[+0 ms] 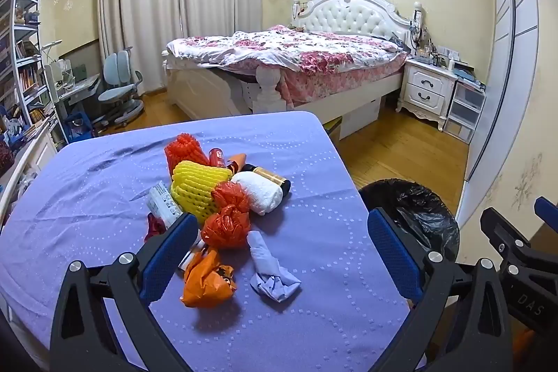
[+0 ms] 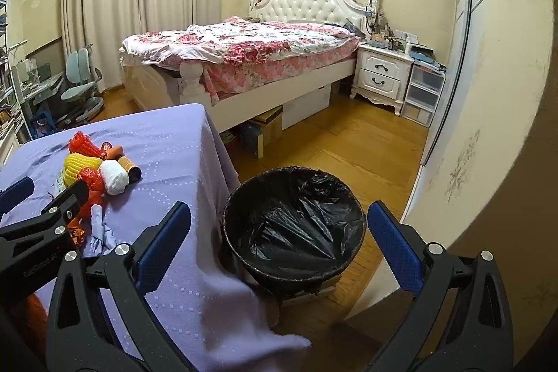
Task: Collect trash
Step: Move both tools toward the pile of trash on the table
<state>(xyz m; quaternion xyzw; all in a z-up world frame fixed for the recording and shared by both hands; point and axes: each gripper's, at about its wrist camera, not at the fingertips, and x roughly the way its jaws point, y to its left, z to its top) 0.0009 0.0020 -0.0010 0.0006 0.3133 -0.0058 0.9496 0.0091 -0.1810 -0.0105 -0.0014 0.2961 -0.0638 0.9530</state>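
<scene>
Both grippers stand wide and empty-handed. Left gripper (image 1: pixel 282 253) hangs tilted down over the purple-clothed desk (image 1: pixel 314 312), its blue pads either side of the trash pile (image 1: pixel 223 197): yellow foam net (image 1: pixel 197 187), red foam net (image 1: pixel 185 150), white roll (image 1: pixel 259 192), red bags (image 1: pixel 226 218), orange wrapper (image 1: pixel 205 281), crumpled blue tissue (image 1: pixel 270 274). Right gripper (image 2: pixel 279 243) frames the black-lined bin (image 2: pixel 294 222) on the floor, just beside the desk's corner.
</scene>
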